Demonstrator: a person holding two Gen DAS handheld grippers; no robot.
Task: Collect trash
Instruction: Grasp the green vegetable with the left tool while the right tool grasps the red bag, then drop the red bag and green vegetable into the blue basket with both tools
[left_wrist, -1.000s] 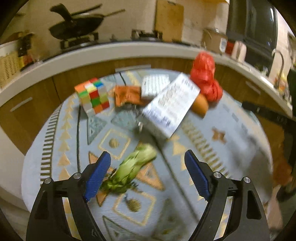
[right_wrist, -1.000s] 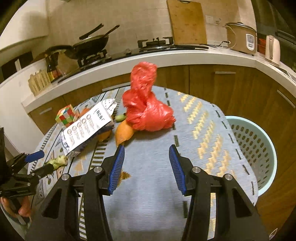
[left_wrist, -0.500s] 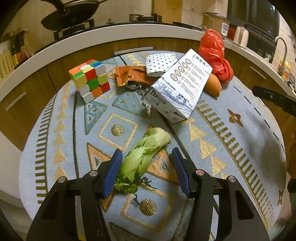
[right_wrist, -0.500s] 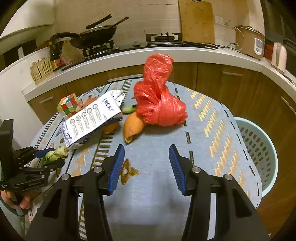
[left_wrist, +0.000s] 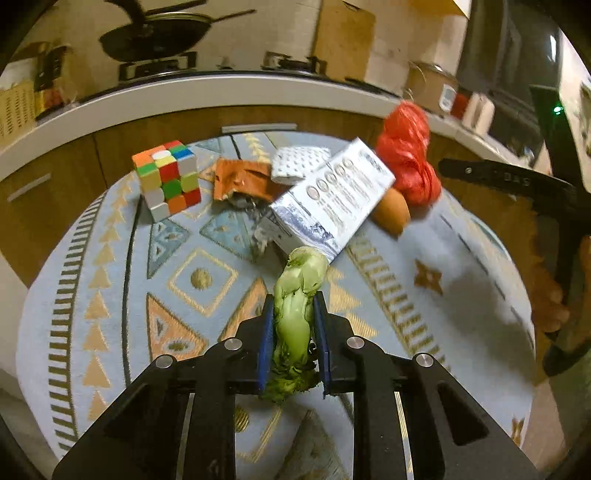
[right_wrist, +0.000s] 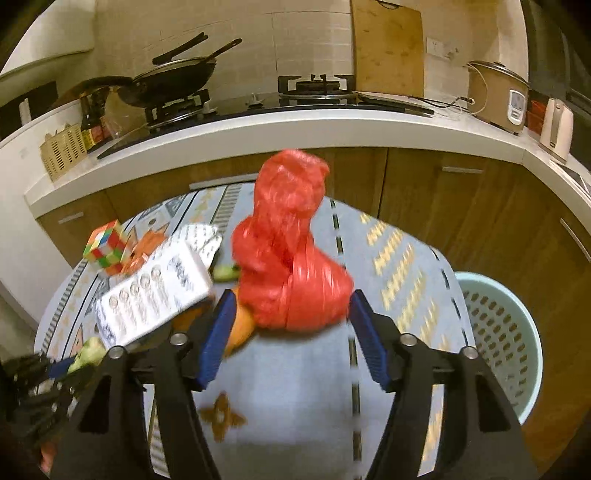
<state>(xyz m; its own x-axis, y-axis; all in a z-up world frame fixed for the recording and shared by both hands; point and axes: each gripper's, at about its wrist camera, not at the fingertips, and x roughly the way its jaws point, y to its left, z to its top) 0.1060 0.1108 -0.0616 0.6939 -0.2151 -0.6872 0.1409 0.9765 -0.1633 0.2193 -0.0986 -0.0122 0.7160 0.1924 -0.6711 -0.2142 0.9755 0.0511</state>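
The left gripper is clenched on the limp vegetable scrap, the right gripper stands released around the red bag, which could slip if squeezed only on loose plastic.

No legible text. The white carton carries printed lines and a row of round symbols, too blurred to read. Markings on the black bar are indistinct.

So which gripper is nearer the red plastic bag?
Right. The right gripper is open with its fingers either side of the red plastic bag; the left gripper is across the table, shut on the vegetable scrap.
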